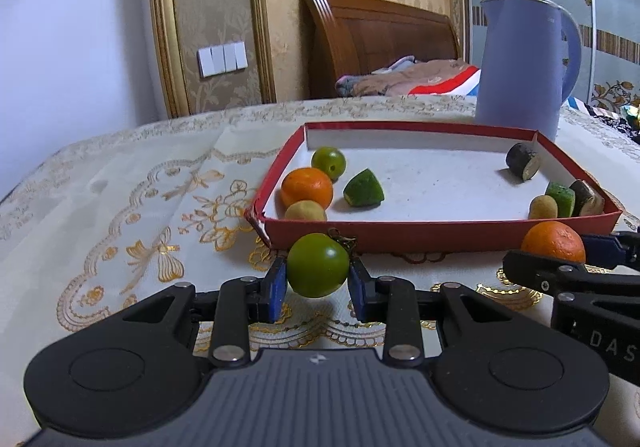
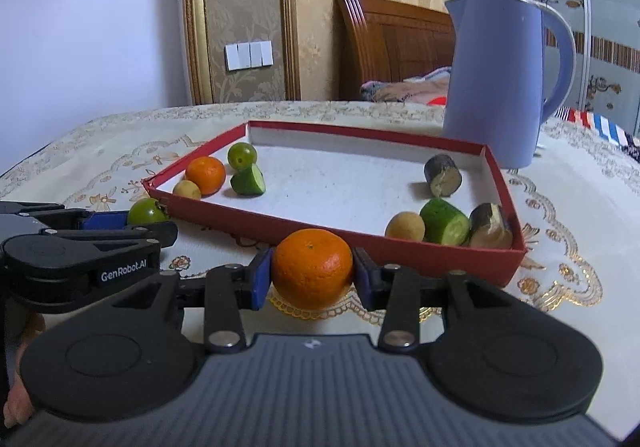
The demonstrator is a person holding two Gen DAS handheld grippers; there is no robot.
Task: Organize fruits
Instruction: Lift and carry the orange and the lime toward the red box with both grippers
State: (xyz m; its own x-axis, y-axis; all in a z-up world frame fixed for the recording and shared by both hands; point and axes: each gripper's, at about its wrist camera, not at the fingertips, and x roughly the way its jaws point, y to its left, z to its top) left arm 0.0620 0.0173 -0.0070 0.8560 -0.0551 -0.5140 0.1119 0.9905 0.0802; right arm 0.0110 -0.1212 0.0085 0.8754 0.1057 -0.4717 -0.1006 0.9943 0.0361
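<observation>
both fruits are gripped: left hand-held gripper [image 1: 318,285] clamps the green fruit [image 1: 318,265], right hand-held gripper [image 2: 313,279] the orange [image 2: 313,269] (both outside the tray's [image 2: 256,225] near wall); next, lift each over it.

Both wrist views are evenly and softly lit, bright enough for saturated colours, with a cool bluish cast on the white wall [image 1: 72,47]. Shadows under the fruit on the table [image 1: 120,183] are faint and diffuse. Fisheye distortion bows the table's far edge and darkens the extreme corners; focus stays fairly sharp throughout, without motion blur.
</observation>
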